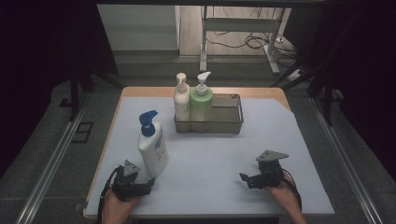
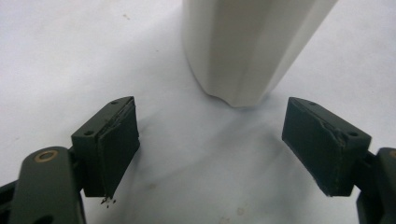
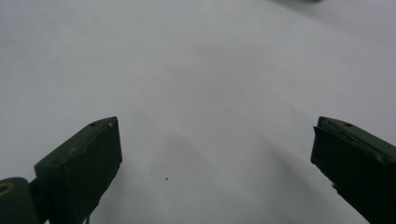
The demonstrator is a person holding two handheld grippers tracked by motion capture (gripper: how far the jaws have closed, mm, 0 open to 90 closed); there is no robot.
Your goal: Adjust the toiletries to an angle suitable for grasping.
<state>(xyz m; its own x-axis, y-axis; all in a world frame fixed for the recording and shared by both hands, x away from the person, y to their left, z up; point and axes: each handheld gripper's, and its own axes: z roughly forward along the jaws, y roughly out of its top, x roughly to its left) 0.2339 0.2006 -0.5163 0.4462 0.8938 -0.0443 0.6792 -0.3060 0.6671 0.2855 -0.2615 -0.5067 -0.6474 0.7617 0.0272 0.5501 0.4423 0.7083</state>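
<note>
A white bottle with a blue pump [image 1: 153, 149] stands upright on the pale mat at the front left. My left gripper [image 1: 148, 181] lies just in front of its base, jaws spread wide. In the left gripper view the bottle's white base [image 2: 252, 46] stands just beyond the open left gripper [image 2: 210, 126], and neither pad touches it. My right gripper [image 1: 246, 179] rests low near the front right of the mat, pointing left. The right gripper [image 3: 215, 130] is open over bare mat with nothing between its jaws.
A metal mesh basket [image 1: 231, 123] sits at the middle back of the table. A cream pump bottle [image 1: 181, 100] and a green pump bottle [image 1: 201, 102] stand in its left end. The table's front edge [image 1: 210, 215] runs just behind both hands.
</note>
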